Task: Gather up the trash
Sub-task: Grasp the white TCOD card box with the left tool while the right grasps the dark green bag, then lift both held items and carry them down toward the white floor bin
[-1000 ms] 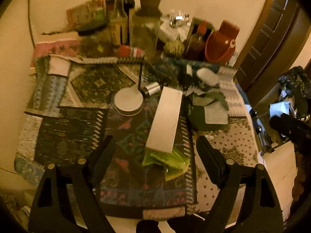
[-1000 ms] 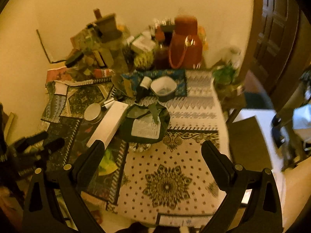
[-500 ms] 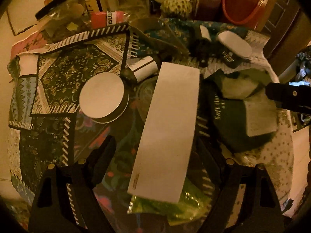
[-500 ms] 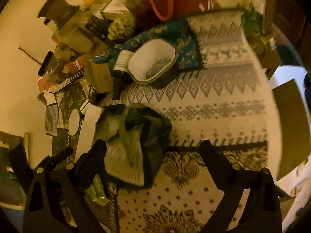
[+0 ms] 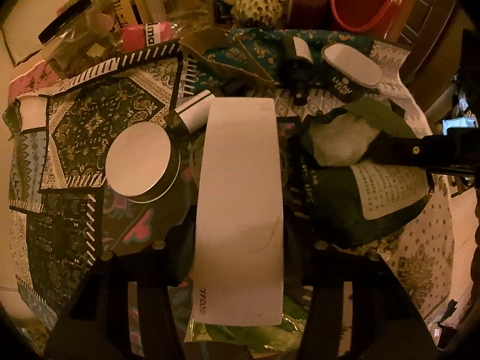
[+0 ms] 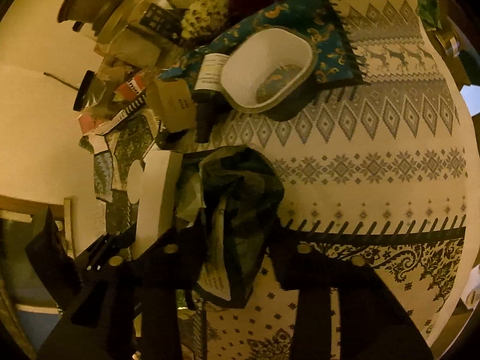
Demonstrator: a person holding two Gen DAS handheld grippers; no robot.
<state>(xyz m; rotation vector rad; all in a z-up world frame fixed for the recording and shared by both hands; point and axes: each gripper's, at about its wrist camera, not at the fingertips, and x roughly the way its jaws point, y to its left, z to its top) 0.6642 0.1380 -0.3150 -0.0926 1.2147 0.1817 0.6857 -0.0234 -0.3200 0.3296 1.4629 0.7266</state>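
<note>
The long white box point(image 5: 240, 207) lies flat at the centre of the left wrist frame, its long axis running from mid-frame to the lower edge. The left gripper point(image 5: 238, 258) straddles its near half: 1 finger sits against each long side, and the jaws have just been closing with the box between them. Whether the pads press firmly on the box cannot be told. A green plastic wrapper point(image 5: 240, 334) shows beneath the box's near end at the bottom of the frame.

The dark green crumpled bag point(image 6: 237, 210), with a printed white label, sits at lower centre of the right wrist frame. The right gripper point(image 6: 237, 246) has closed in on it; both fingers touch the bag's sides and the material bunches between them. In the left wrist frame the same bag appears at right of centre, just beside the box, with the right gripper's finger lying across it.

To the left of the box sits a round tin point(image 5: 141, 160) with a pale lid. A small white tube point(image 5: 195, 114) lies just above it. A white oval bowl point(image 6: 267, 69) rests on a teal cloth at upper centre of the right wrist frame. A patterned tablecloth point(image 6: 375, 165) covers the table. Jars, bottles and a red jug point(image 5: 366, 0) crowd the top edge.
</note>
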